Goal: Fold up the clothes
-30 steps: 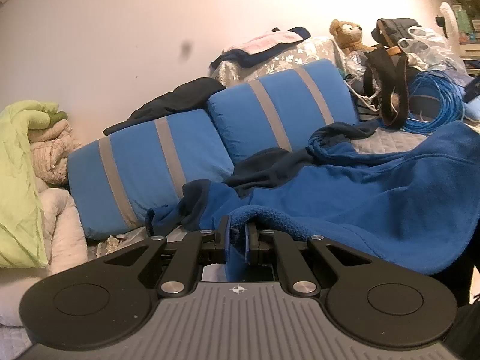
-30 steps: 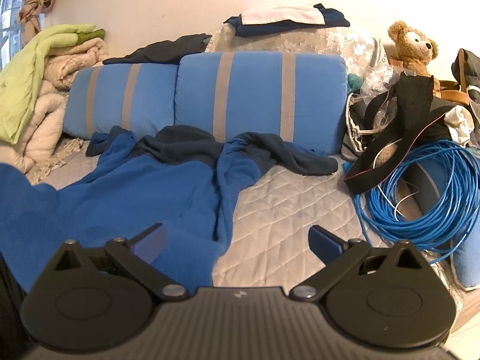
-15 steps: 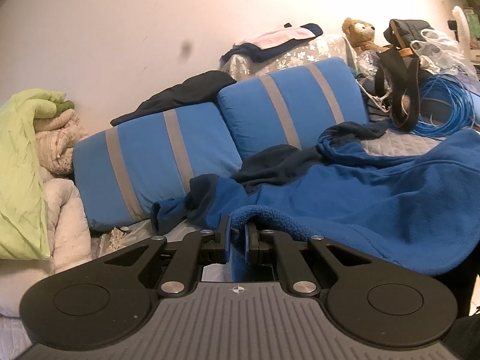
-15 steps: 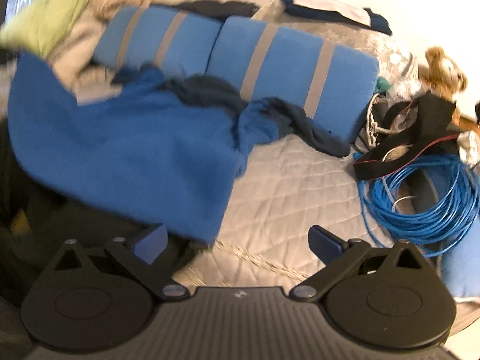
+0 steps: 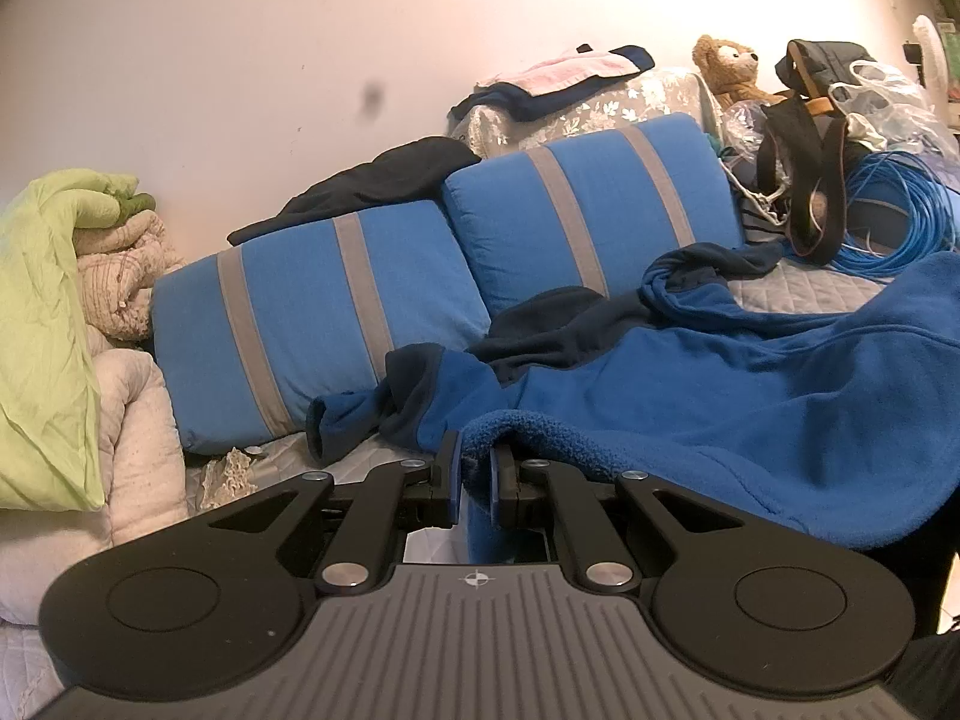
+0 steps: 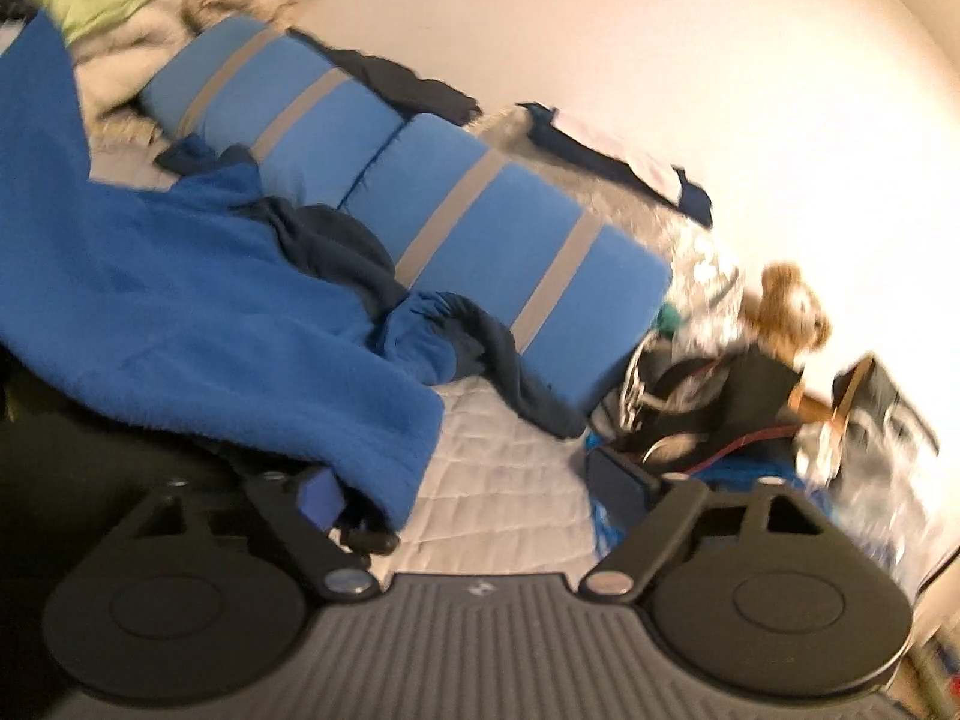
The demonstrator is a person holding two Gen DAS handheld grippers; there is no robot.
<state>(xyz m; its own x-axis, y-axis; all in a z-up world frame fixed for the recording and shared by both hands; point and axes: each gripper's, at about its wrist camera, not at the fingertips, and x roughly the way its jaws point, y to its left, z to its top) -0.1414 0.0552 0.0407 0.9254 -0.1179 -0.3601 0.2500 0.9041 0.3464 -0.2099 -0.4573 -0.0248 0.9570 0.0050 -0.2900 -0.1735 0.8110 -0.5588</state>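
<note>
The left tool (image 5: 474, 477) is clenched on the near hem of the blue fleece garment (image 5: 750, 396), which is spread across the bed (image 6: 510, 480) toward the striped cushions (image 5: 372, 312). The right tool (image 6: 474, 492) is closing, the hem's right corner lying by its left finger, not yet pinched. The free corner is shown only in the right wrist view.
</note>
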